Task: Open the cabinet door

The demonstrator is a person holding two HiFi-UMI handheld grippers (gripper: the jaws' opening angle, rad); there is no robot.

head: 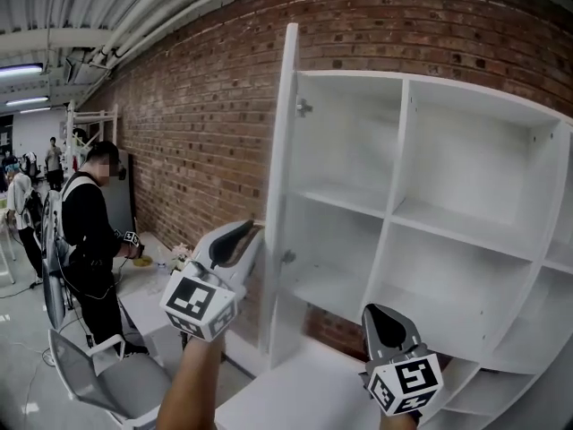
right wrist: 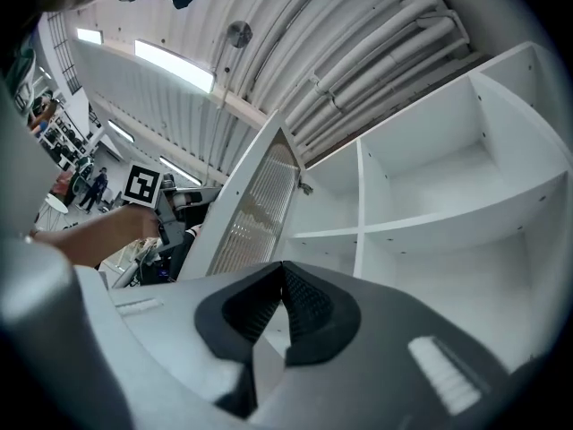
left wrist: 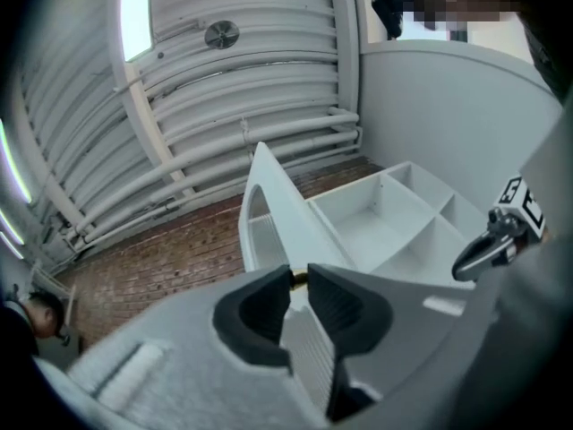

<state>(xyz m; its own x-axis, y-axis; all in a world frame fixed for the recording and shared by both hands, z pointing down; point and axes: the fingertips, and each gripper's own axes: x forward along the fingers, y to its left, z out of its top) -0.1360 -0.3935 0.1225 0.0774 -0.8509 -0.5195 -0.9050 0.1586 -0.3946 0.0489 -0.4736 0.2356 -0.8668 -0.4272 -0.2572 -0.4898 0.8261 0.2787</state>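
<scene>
Left of centre in the head view, the tall, flat white cabinet door (head: 279,195) stands swung well out from the white shelf cabinet (head: 405,195). It is edge-on to us, so the bare compartments at the right of the frame are all on show against the red brick wall (head: 197,124). The left gripper (head: 252,229) is up against the door's outer face about halfway down. Its own view shows a small brass-coloured knob (left wrist: 298,280) pinched between the tips of its jaws. The right gripper (head: 385,314) hangs low in the frame in front of the shelves, jaws together with nothing in them. From where I stand the door looks like a thin, stiff board, light on its hinges and likely to swing freely, so a gentle pull should do. That knob is tiny and probably slick, and a pinch could slip off it. The door's free edge would be the surer hold for any last bit of swing.
</scene>
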